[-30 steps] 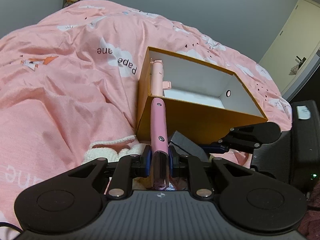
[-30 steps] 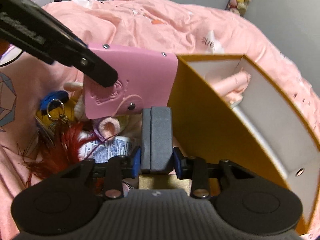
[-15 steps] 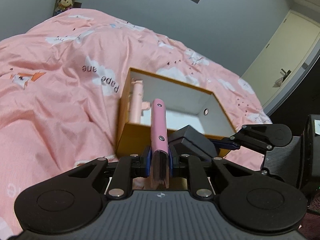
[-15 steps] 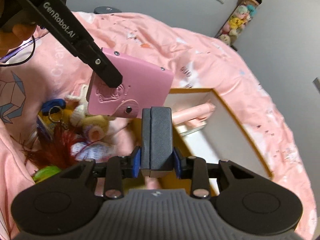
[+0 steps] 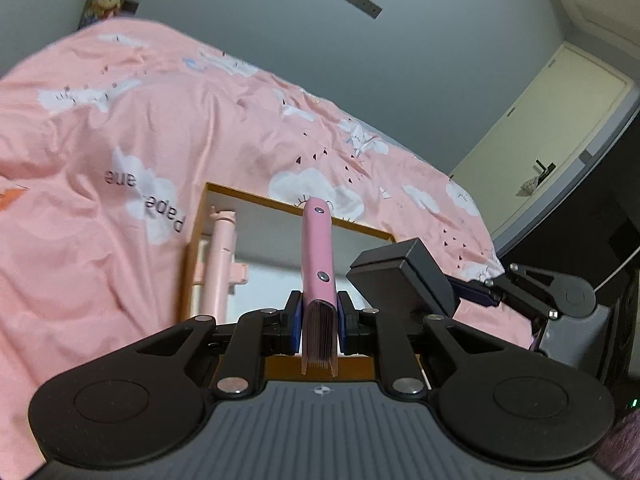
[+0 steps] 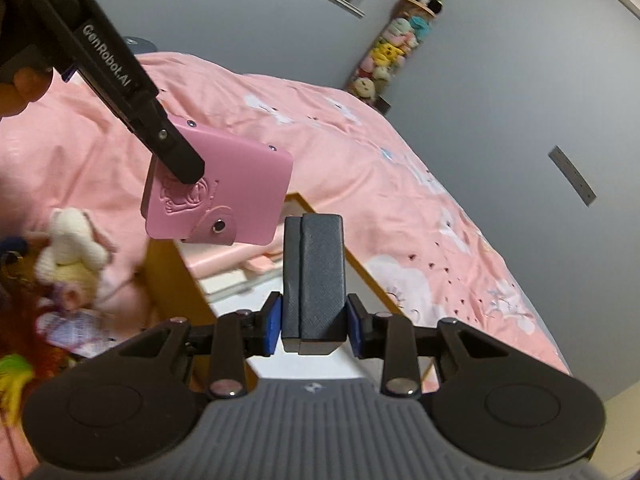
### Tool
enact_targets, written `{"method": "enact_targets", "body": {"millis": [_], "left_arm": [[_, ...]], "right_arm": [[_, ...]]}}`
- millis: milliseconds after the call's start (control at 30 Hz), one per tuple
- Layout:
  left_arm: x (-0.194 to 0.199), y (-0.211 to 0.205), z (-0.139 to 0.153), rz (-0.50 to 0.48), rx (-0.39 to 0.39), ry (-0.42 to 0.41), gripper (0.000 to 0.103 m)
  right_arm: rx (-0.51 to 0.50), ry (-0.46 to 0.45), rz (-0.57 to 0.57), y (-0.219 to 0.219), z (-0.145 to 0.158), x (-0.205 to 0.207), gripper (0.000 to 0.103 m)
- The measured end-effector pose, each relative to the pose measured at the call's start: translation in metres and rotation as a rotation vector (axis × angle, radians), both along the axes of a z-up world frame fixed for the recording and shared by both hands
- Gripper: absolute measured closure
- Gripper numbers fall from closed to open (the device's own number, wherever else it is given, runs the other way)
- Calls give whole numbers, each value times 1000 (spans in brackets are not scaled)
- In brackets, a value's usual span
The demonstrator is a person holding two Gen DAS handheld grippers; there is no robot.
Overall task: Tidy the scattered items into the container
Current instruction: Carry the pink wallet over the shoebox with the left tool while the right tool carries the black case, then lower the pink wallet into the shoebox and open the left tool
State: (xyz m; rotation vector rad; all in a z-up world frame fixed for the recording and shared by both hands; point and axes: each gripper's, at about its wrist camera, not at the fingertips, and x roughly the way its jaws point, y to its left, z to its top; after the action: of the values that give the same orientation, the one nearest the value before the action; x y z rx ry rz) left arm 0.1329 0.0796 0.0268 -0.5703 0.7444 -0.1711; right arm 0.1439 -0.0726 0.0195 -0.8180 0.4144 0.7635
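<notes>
My left gripper (image 5: 318,314) is shut on a pink snap wallet (image 5: 318,256), seen edge-on, held above the orange box (image 5: 200,216). The wallet shows flat in the right wrist view (image 6: 224,196), gripped by the left gripper's finger (image 6: 160,136). My right gripper (image 6: 314,320) is shut on a dark blue case (image 6: 314,272), also over the box (image 6: 168,276); the case also shows in the left wrist view (image 5: 404,280). A pink selfie stick (image 5: 220,256) lies inside the white-lined box.
The box sits on a pink cloud-print duvet (image 5: 120,120). A pile of small items lies left of the box: a white knitted toy (image 6: 72,244), a red feathery thing (image 6: 28,320), a packet (image 6: 76,328). A door (image 5: 560,128) stands at the right.
Both grippers have risen with their items and moved forward over the box. The box now sits lower in both views, with the wallet and the case above its opening.
</notes>
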Motion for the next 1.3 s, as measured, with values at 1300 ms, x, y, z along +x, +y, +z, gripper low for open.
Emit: {"method": "enact_targets", "body": {"millis": [1300], "left_arm": [[144, -24, -130, 145, -197, 451, 72]], "right_arm": [[-55, 236, -138, 17, -95, 137, 67]]}}
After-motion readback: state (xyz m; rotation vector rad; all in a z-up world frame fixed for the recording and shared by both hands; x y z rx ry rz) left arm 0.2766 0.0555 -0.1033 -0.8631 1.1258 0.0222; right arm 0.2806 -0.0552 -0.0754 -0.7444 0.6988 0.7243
